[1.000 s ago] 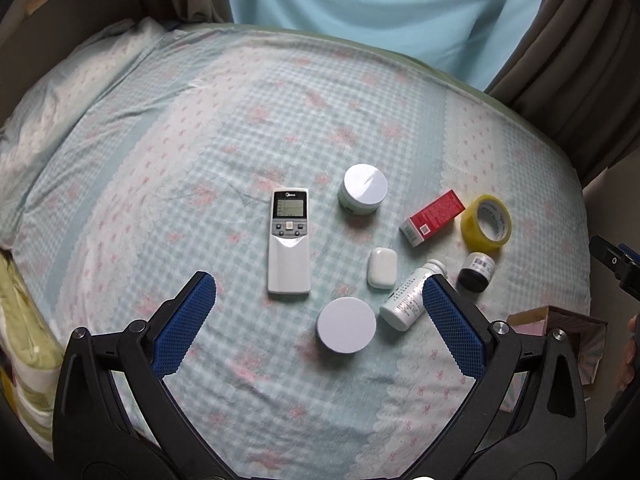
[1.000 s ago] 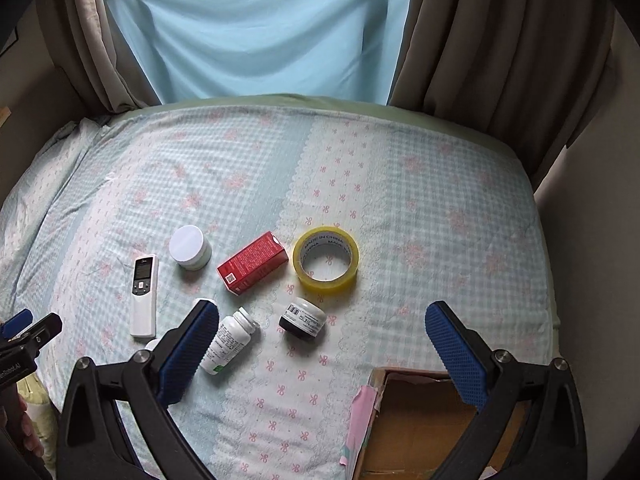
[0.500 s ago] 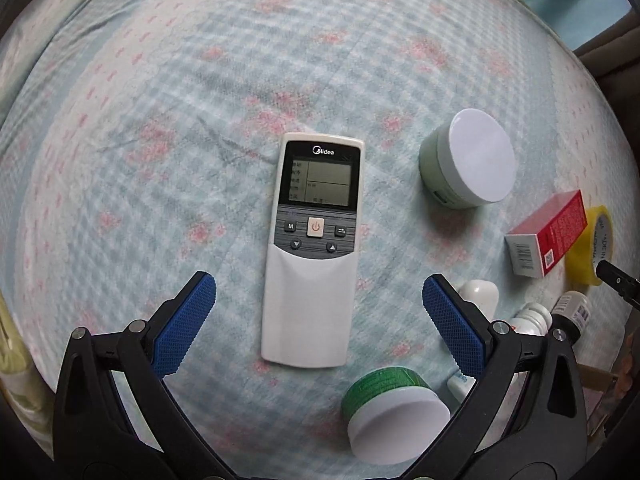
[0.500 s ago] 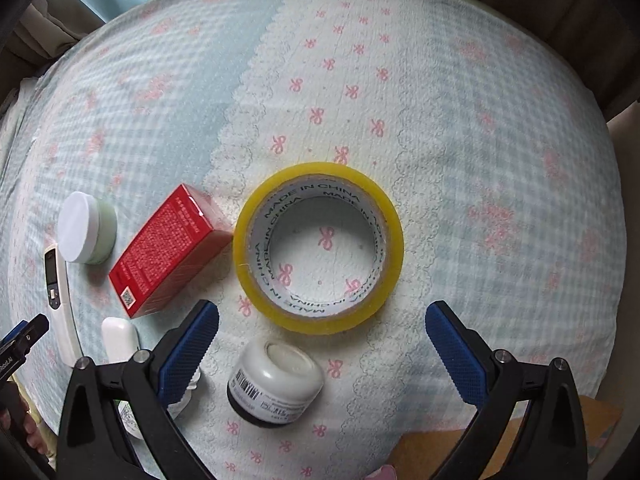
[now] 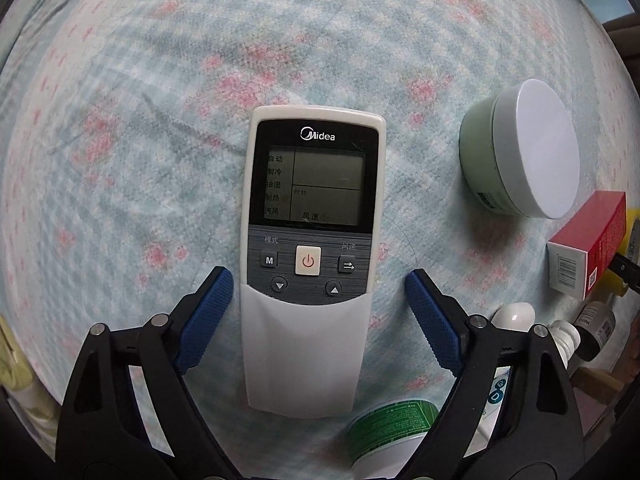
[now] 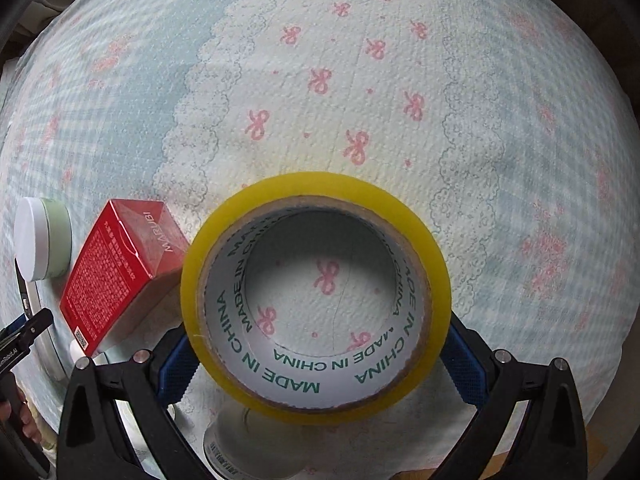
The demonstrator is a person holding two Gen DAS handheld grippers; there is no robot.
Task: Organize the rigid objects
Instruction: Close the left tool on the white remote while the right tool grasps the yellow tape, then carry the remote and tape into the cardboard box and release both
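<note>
A white Midea remote [image 5: 312, 264] lies flat on the bedspread [image 5: 132, 128]. My left gripper [image 5: 318, 280] straddles its lower half, blue pads on either side. The left pad is almost at the remote's edge and the right pad stands a little off, so the gripper is open. A yellow tape roll [image 6: 316, 300] lies flat on the bedspread [image 6: 360, 80]. My right gripper [image 6: 320, 356] has its pads against the roll's two sides and looks shut on it.
Right of the remote are a green jar with a white lid [image 5: 520, 160], a red box [image 5: 588, 248] and small bottles [image 5: 596, 328]. A green-labelled jar [image 5: 392, 436] sits by the remote's near end. In the right wrist view the red box [image 6: 120, 272] is left of the roll, and a white jar [image 6: 248, 444] is below it.
Both grippers have come down close to the bed and narrowed. The left now brackets the remote. The right has closed onto the sides of the tape roll.
</note>
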